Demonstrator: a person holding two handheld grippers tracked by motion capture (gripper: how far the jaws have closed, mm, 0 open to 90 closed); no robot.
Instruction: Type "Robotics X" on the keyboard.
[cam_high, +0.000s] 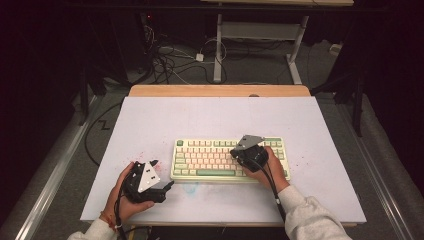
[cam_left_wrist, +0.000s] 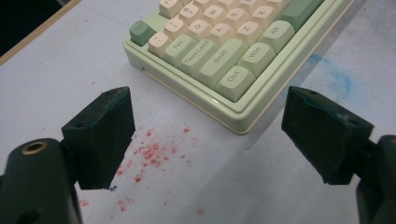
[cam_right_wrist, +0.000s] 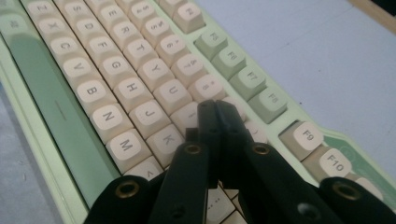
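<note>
We press our clenched right gripper (cam_right_wrist: 215, 108) onto the keyboard (cam_high: 200, 158), its tip hiding the key beneath. Our left gripper (cam_left_wrist: 205, 135) gapes, holding nothing, beside the keyboard's Ctrl corner.

Overhead and both close views share the keyboard (cam_high: 229, 159).

A pale table (cam_high: 150, 120) bears a green keyboard (cam_high: 200, 165) and red specks (cam_left_wrist: 149, 154)
</note>
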